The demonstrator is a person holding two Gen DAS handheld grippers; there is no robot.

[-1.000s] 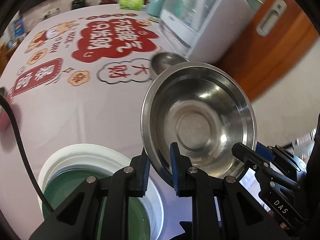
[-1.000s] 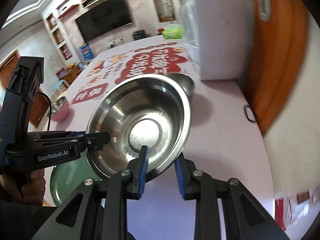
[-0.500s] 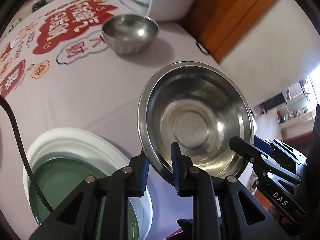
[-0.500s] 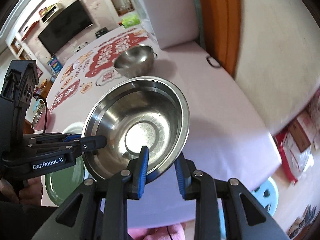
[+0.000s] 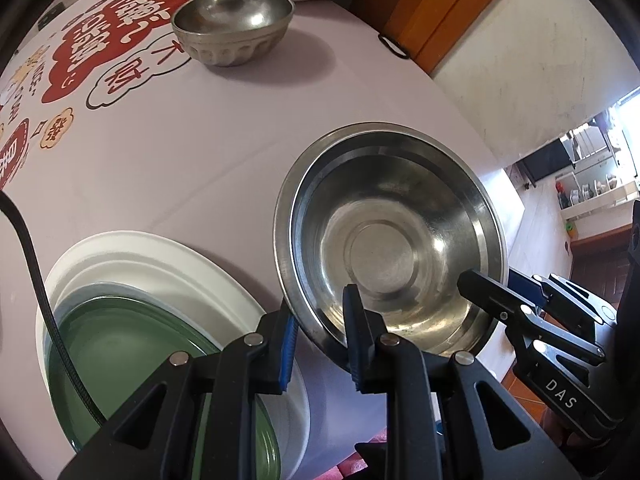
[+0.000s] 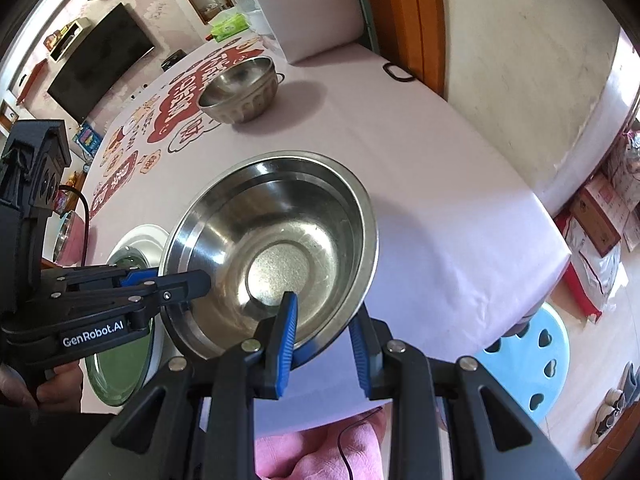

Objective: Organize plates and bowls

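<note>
Steel bowl, left wrist view: the wide steel bowl (image 5: 390,256) is hanging tilted above the tabletop (image 5: 224,152), just right of the white plate (image 5: 160,264) that is carrying the green plate (image 5: 132,340).
Left gripper: the left gripper (image 5: 320,338) is pinching the bowl's near rim, one pad inside and one outside.
Right gripper, same view: the right gripper (image 5: 486,284) is biting the rim from the right.
Right wrist view: the right gripper (image 6: 324,334) is clamping the near rim, and the left gripper (image 6: 192,282) is reaching in from the left, closed on the rim too.
Small bowl: the ribbed steel bowl (image 6: 240,92) is standing well apart, farther up the tabletop.
Step in hand: both grippers are carrying the wide bowl; I judge it is heading for a resting place.
Next move: it is calling for a level descent, then both grips easing off.
Change: the bowl is sitting lower than a second ago, and the small bowl is now showing in full.
</note>
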